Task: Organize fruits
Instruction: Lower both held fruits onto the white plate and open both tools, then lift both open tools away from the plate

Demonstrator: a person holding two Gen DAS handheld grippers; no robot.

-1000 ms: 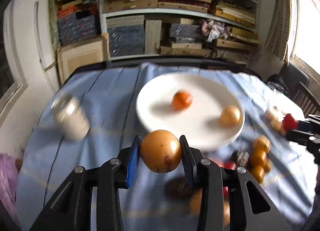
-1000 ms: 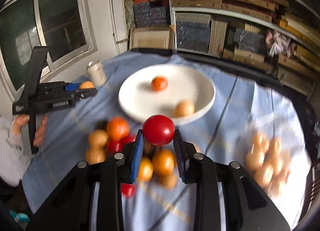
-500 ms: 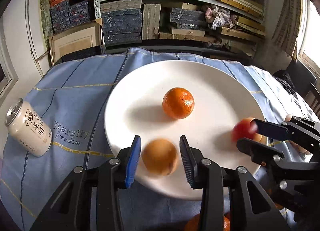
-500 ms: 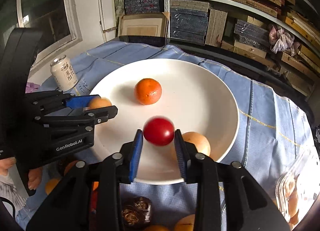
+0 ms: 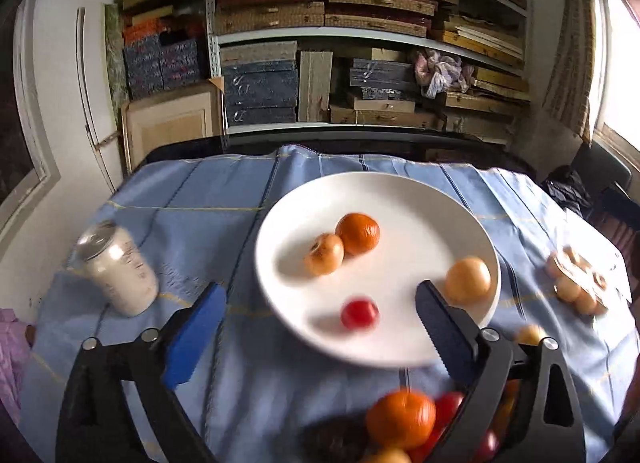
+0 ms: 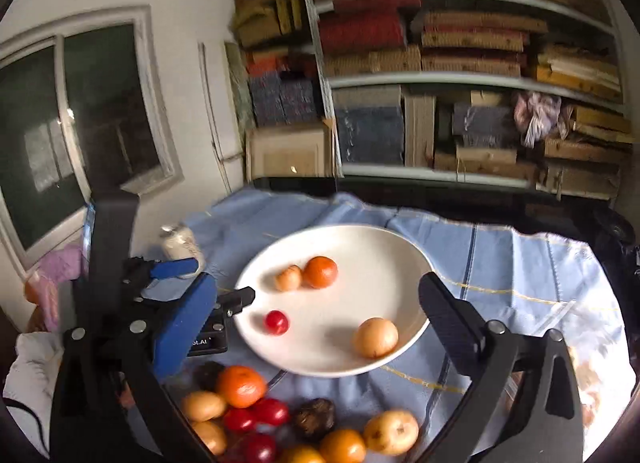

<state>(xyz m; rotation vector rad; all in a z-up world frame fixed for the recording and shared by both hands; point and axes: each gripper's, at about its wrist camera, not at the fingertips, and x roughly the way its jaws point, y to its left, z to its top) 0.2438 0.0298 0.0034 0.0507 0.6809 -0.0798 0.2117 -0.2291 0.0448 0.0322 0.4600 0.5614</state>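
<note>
Both fruits that we gripped a second ago now lie loose on the white plate (image 5: 420,199). Our left gripper (image 5: 320,327) has its fingers opening, spread wide, with nothing clamped between them. Our right gripper (image 6: 316,327) likewise has its fingers opening and stands wide, holding nothing.

In the left wrist view the plate occupies the centre of the frame on the blue-clothed desk (image 5: 192,207). A tan round fruit (image 5: 325,254) touches a mandarin (image 5: 358,233) near the plate centre. A small red fruit (image 5: 359,313), blurred, lies lower on the plate between the finger tips in the picture. A second tan fruit (image 5: 468,281) sits at the right rim, just above the right finger.

A white drink can (image 5: 118,273) stands at centre left, well apart from the plate. Loose fruit (image 5: 402,419) is heaped at the bottom centre of the frame, below the plate. Further pale fruits (image 5: 576,283) lie at the right edge of the cloth.

In the right wrist view the left gripper (image 6: 224,283) appears at centre left, its tips just beside the plate rim (image 6: 400,239).
</note>
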